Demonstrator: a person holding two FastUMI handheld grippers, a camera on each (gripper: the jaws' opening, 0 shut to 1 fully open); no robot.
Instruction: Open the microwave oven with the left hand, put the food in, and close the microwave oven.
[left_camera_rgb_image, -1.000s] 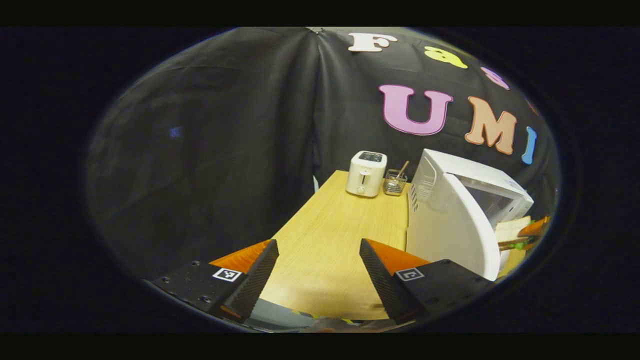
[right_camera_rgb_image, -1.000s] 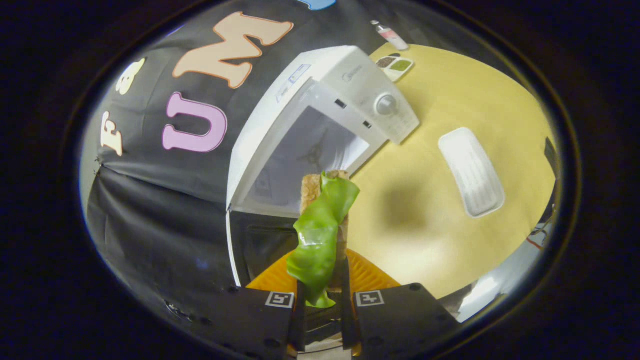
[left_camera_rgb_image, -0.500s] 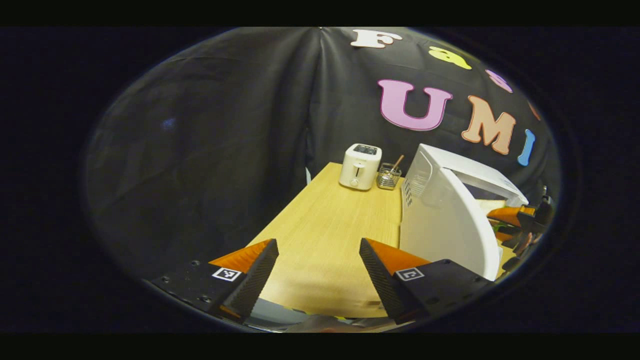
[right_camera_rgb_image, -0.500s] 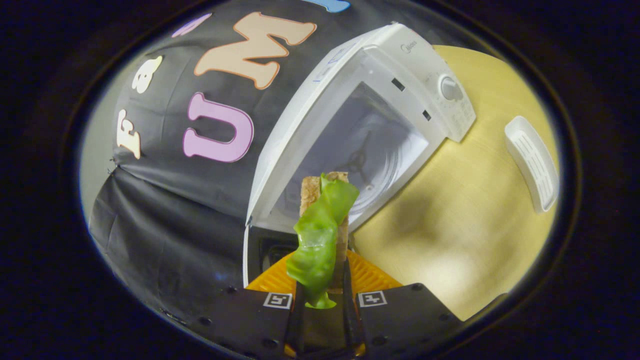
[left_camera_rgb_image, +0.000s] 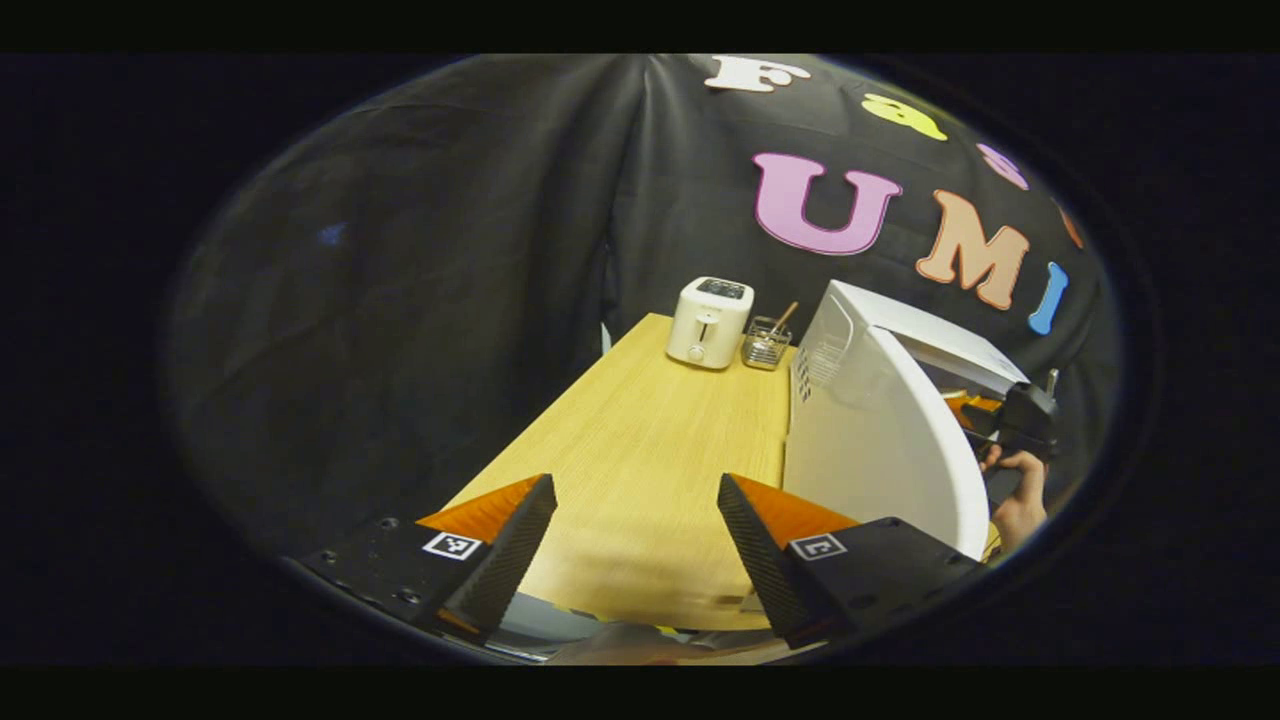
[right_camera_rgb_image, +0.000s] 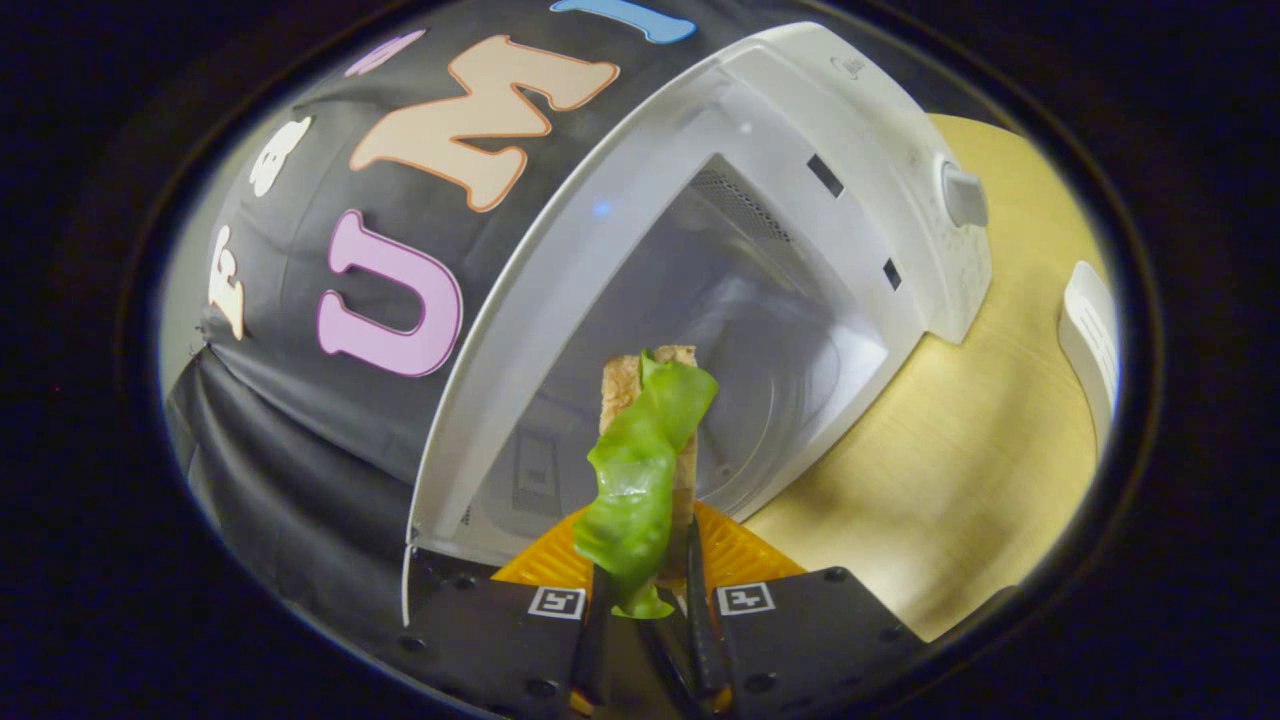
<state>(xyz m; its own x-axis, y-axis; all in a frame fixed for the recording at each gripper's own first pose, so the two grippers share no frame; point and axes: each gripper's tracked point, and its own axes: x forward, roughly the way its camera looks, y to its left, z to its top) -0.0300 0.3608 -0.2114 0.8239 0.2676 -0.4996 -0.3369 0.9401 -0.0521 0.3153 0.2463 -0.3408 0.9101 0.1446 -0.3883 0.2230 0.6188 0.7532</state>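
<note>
Left gripper (left_camera_rgb_image: 636, 535): bottom centre of the left gripper view; fingers spread wide with nothing between them; bare wooden table (left_camera_rgb_image: 640, 450) beyond.
Toaster (left_camera_rgb_image: 709, 322): upper centre of that view, at the table's far end; a small wire basket (left_camera_rgb_image: 765, 344) just right of it.
Microwave oven (left_camera_rgb_image: 880, 390): right of that view; door (left_camera_rgb_image: 880, 455) swung out toward the camera; a hand (left_camera_rgb_image: 1018, 492) behind its edge.
Right gripper (right_camera_rgb_image: 645, 590): bottom centre of the right gripper view; clamped on the food.
Food (right_camera_rgb_image: 645, 470): sandwich with a green leaf, centre of the frame, at the mouth of the oven's open cavity (right_camera_rgb_image: 720, 330).
Dial (right_camera_rgb_image: 963, 195): upper right.
White tray (right_camera_rgb_image: 1090, 345): far right edge, on the table.
</note>
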